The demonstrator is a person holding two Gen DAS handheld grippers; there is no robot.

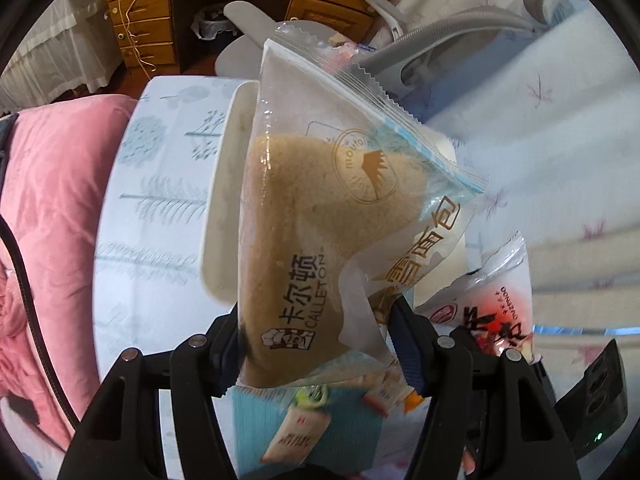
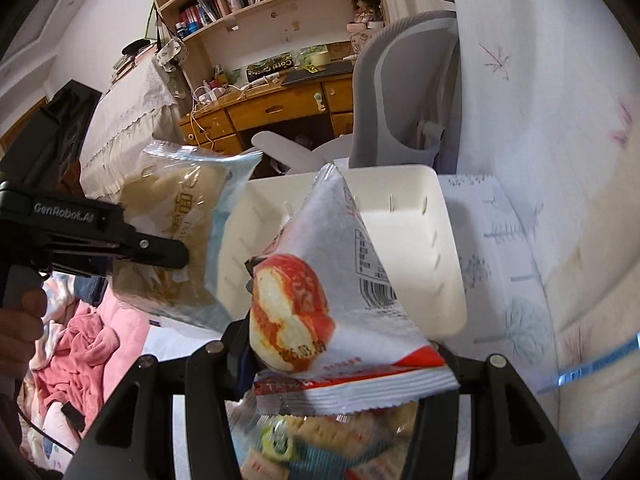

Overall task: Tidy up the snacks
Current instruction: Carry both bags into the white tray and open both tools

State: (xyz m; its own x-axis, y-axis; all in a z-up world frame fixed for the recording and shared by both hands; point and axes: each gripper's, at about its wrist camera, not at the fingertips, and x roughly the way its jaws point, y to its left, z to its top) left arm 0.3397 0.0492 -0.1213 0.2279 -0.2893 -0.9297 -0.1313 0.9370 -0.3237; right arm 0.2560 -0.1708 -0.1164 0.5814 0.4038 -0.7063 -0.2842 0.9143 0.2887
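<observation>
My left gripper [image 1: 320,344] is shut on a clear packet of brown bread [image 1: 320,220], held up in front of the white basket [image 1: 224,184]. The same bread packet [image 2: 180,240] shows at the left of the right wrist view, pinched by the left gripper [image 2: 176,256]. My right gripper [image 2: 340,364] is shut on a white and red bun packet [image 2: 332,280], lifted just before the white basket [image 2: 404,240]. That red packet [image 1: 492,312] also appears at the right of the left wrist view. Several small snacks [image 2: 312,440] lie below on a blue mat [image 1: 264,416].
The basket stands on a white cloth with a tree print [image 1: 160,200]. A pink blanket [image 1: 52,208] lies to the left. A grey chair [image 2: 408,92] and a wooden desk [image 2: 280,108] are behind. A hand [image 2: 20,320] holds the left gripper's handle.
</observation>
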